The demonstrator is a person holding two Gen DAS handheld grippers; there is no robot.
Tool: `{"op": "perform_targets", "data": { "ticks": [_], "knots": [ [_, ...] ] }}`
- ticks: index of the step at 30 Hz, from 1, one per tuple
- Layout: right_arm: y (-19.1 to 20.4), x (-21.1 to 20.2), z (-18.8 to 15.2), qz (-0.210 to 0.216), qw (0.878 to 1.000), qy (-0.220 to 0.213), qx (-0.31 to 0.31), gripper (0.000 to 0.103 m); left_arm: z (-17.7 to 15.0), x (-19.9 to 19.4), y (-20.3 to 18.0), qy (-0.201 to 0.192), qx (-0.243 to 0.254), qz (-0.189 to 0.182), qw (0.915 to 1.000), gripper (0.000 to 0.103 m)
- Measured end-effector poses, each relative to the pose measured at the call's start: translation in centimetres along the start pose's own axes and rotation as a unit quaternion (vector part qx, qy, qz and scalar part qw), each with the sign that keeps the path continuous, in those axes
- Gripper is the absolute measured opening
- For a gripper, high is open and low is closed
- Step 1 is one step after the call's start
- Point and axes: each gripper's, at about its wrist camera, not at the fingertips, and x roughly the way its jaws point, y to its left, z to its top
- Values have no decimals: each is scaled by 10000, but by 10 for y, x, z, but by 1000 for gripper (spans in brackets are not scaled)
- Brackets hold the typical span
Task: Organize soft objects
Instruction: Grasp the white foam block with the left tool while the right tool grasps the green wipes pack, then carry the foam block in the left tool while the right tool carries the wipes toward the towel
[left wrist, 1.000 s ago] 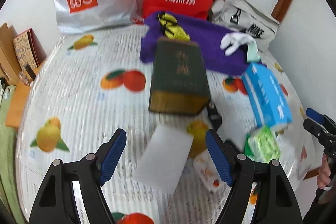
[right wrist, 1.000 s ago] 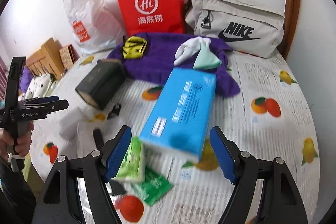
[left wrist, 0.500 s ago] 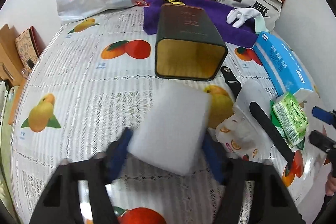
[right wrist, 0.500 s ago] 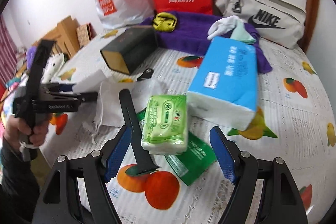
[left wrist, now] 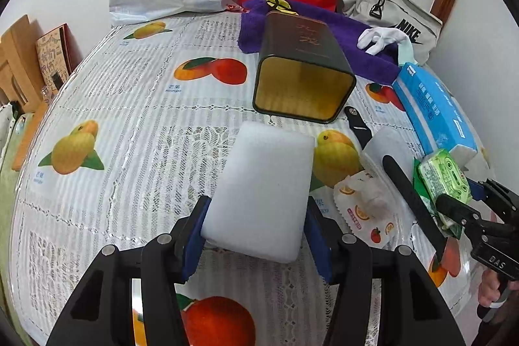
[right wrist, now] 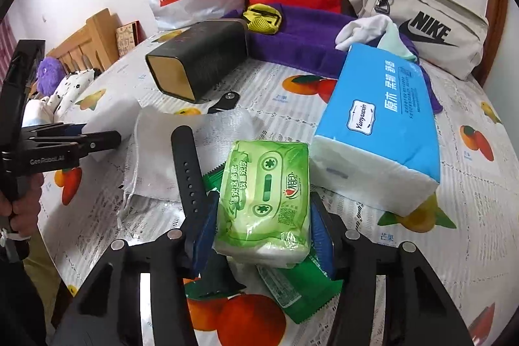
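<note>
While both grippers close on soft goods, the entries run as follows.

Left gripper [left wrist: 256,235]: narrowed onto the white sponge block [left wrist: 262,193], one blue pad pressed against each long side; the block runs forward between the fingers and beyond their tips.
Right gripper [right wrist: 264,229]: narrowed onto the green tissue pack [right wrist: 264,200], pads at its two flanks; the pack rests partly on a green sachet [right wrist: 298,294] beneath it.
Ahead of left gripper: dark tin box [left wrist: 301,70] on its side, open mouth facing the fingers, just beyond the block.
Left of right gripper: black watch strap [right wrist: 188,171] over a white wipe [right wrist: 155,151].
Ahead-right of right gripper: blue tissue pack [right wrist: 379,125], touching or nearly touching the green one.
Far ahead: purple towel [right wrist: 298,44].
Surface: fruit-print tablecloth [left wrist: 107,119].
Step in hand: both picks look seated, lift not yet made.
Next move calls for: a straight raise with gentle squeeze, since both items compress; the right one should clear the strap and sachet.
</note>
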Motion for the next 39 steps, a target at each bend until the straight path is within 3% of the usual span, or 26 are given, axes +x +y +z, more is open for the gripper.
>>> {"op": "perform_targets", "data": {
  "ticks": [6, 12, 19, 24, 39],
  "knots": [
    [-6, -27, -6, 152, 9997, -180, 105, 52, 0, -3, -3, -152, -177, -237, 9994, 54],
    [-22, -35, -22, -174, 9997, -65, 137, 52, 1, 1, -8, -294, -370, -338, 9983, 54],
    [-49, -25, -31, -316, 9979, 93, 550, 52, 6, 11, -19, -362, -292, -119, 9988, 53],
    [-56, -18, -34, -183, 9974, 65, 691, 52, 11, 19, -25, -382, -199, 79, 9990, 53],
    [-56, -18, -36, -104, 9979, -32, 637, 52, 9, 18, -24, -571, -327, 56, 9978, 51]
  ]
}}
